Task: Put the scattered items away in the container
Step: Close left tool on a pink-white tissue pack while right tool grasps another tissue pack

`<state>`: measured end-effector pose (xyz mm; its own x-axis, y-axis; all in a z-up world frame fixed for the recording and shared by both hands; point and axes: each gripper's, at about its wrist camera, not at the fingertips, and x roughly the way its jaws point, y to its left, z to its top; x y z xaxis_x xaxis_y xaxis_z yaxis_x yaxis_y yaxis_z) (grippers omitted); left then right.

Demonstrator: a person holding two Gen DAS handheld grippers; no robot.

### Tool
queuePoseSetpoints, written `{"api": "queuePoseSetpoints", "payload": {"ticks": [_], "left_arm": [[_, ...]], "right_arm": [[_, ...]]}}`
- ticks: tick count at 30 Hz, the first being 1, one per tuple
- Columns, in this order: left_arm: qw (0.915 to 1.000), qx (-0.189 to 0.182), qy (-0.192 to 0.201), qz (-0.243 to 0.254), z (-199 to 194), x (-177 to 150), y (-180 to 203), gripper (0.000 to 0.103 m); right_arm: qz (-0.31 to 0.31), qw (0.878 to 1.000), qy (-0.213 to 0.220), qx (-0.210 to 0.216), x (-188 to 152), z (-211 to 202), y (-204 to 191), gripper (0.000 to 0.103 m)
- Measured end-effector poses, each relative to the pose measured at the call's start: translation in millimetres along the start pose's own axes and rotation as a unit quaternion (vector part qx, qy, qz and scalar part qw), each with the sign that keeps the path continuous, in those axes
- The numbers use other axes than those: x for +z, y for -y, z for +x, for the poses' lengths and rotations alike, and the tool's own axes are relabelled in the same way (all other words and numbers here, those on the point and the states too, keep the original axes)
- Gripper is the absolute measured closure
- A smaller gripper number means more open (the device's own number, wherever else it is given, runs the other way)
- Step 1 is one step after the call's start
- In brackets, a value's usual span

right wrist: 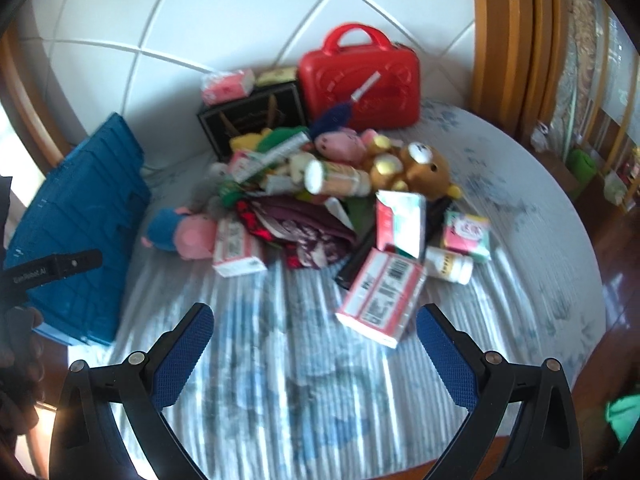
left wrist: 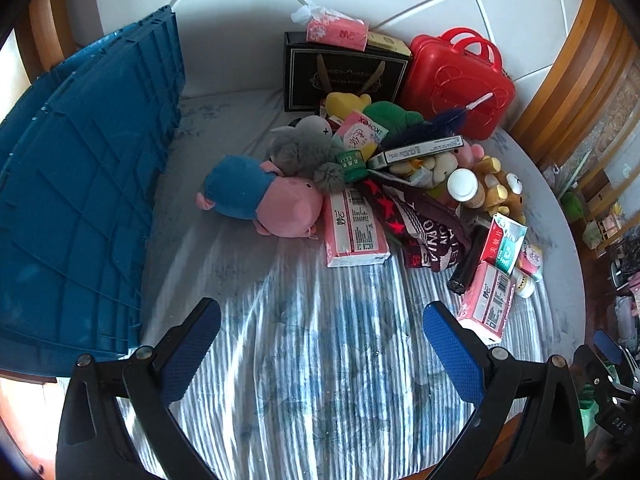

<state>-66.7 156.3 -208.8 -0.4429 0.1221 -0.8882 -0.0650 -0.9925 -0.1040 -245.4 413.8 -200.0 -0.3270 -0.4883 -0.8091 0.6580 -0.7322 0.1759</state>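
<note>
From the left wrist camera, the left tool [left wrist: 322, 344] hangs over a bare stretch of a round bed [left wrist: 312, 360] covered in a blue-and-white striped sheet. Its blue-padded fingers are spread wide and hold nothing. The blue plastic crate [left wrist: 80, 208], the likely container, stands at the bed's left edge, well apart from the clutter. Only its ribbed outer wall shows; its inside is hidden, so whether anything is already in it cannot be told. The scattered items all lie in one heap further up the bed: a pig plush [left wrist: 264, 196] in blue nearest the crate, a grey plush [left wrist: 304, 148] touching it, a pink tissue pack [left wrist: 354, 228], dark patterned cloth [left wrist: 424, 232], a black box [left wrist: 344, 72] and a red toy case [left wrist: 456, 80] at the back. The task looks barely begun; the whole heap is left.

From the right wrist camera, which is blurred, the right tool [right wrist: 314, 342] is likewise wide apart and empty above the sheet. Just ahead of it lies another pink tissue pack [right wrist: 380, 296], with a white bottle [right wrist: 448, 266] and a brown bear plush [right wrist: 428, 172] beyond. The heap's lower layers are buried, and small labels cannot be read.
</note>
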Motion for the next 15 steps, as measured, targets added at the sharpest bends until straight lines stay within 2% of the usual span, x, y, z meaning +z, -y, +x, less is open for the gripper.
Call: {"api": "queuePoseSetpoints", "payload": {"ticks": [4,6,15], "left_arm": [[0.9999,0.012,-0.009,0.002,47.7,3.6,14.6,0.0],[0.9989,0.034,-0.014,-0.03,71.5,8.1,18.5,0.0],[0.9972,0.043,-0.043,-0.042,176.3,28.0,30.5,0.0]], "right_arm": [[0.012,0.999,-0.027,-0.014,-5.9,34.3,23.5,0.0],[0.013,0.999,-0.041,-0.02,-9.2,49.8,32.1,0.0],[0.011,0.997,-0.076,-0.029,-22.8,91.3,48.1,0.0]]}}
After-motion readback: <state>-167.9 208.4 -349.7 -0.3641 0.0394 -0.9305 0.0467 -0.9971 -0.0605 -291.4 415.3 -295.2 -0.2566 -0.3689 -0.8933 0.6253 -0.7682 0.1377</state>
